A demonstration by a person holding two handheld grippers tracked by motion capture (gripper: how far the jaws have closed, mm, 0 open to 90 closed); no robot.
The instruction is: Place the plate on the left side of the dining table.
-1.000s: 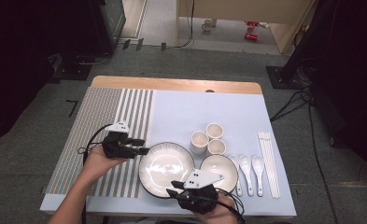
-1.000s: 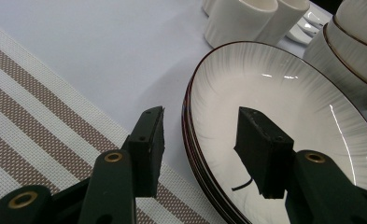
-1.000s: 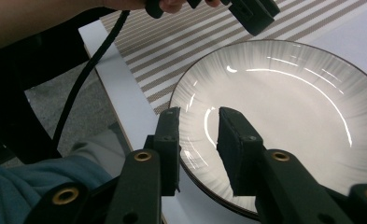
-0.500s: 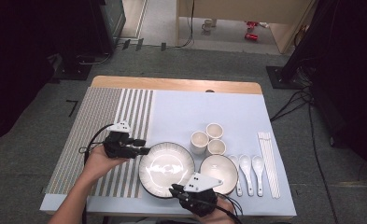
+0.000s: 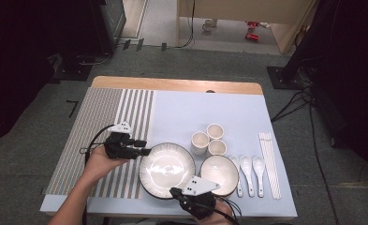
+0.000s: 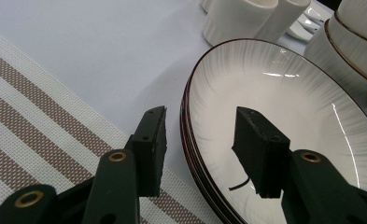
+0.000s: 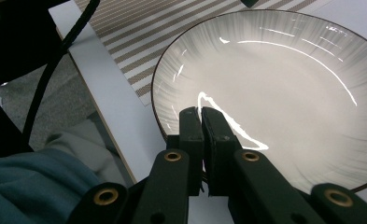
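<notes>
plate (image 5: 167, 169) left of bowl (image 5: 219, 168), cups (image 5: 209, 139) behind

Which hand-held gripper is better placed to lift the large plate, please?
The right hand-held gripper: its jaws have just closed on the large plate's near rim. The left hand-held gripper merely straddles the rim, jaws apart.

A grey carpeted floor (image 5: 219, 61) surrounds the bench (image 5: 205, 86), whose wooden far edge shows beyond a pale blue cover. Black cables (image 5: 308, 108) trail over the carpet to the right. Dark equipment stands in shadow at the left and right. At the far end stands a light wooden cabinet (image 5: 284, 28), where the lighting is brighter.
</notes>
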